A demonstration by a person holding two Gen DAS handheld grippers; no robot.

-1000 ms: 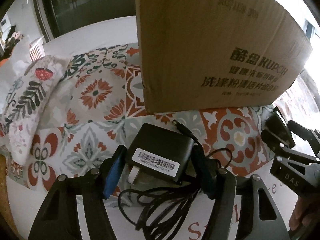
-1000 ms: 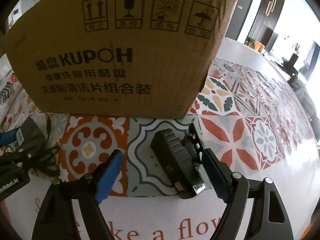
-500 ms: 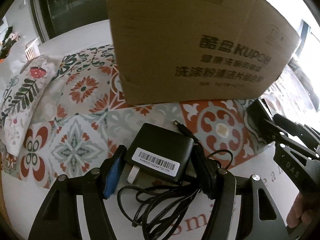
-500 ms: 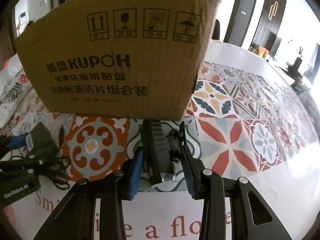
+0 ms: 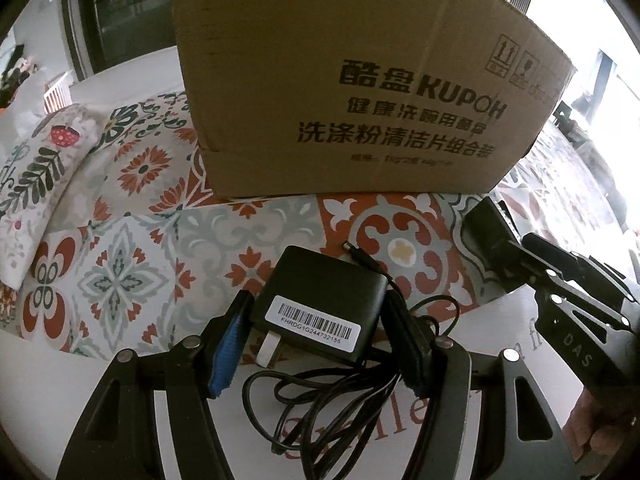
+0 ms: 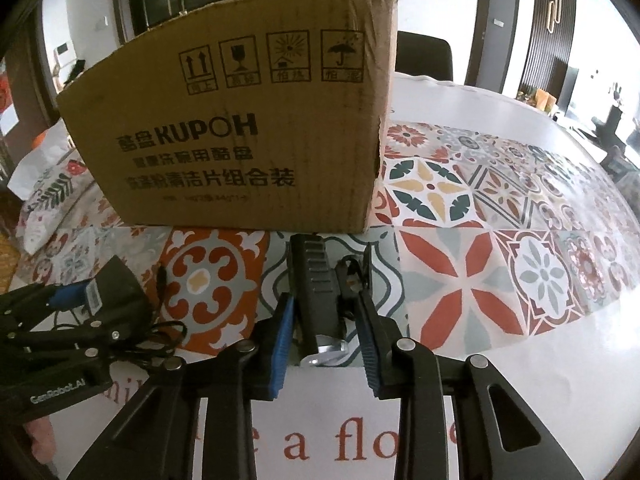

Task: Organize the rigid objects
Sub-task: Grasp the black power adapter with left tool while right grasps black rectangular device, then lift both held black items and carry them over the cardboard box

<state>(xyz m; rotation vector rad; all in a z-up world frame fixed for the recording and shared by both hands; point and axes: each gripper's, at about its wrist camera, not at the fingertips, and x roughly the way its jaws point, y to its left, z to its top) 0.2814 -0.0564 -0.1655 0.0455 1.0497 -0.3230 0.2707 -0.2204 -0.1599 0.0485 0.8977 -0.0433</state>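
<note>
Right gripper [image 6: 326,350] has been closing in and is now clamping the black clip-like gadget [image 6: 318,300], lifting it; left gripper [image 5: 318,346] is pinching the power adapter [image 5: 320,304]; the cardboard box [image 6: 240,132] is sitting straight ahead of both, gadget's long axis pointing at it

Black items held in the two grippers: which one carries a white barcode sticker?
The power adapter in the left gripper, trailing a tangled cable. The ridged black device in the right gripper shows no sticker.

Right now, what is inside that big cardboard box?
Cannot tell: both views show only the cardboard box's printed outer walls, never its inside. In front of it lies the patterned tablecloth.
</note>
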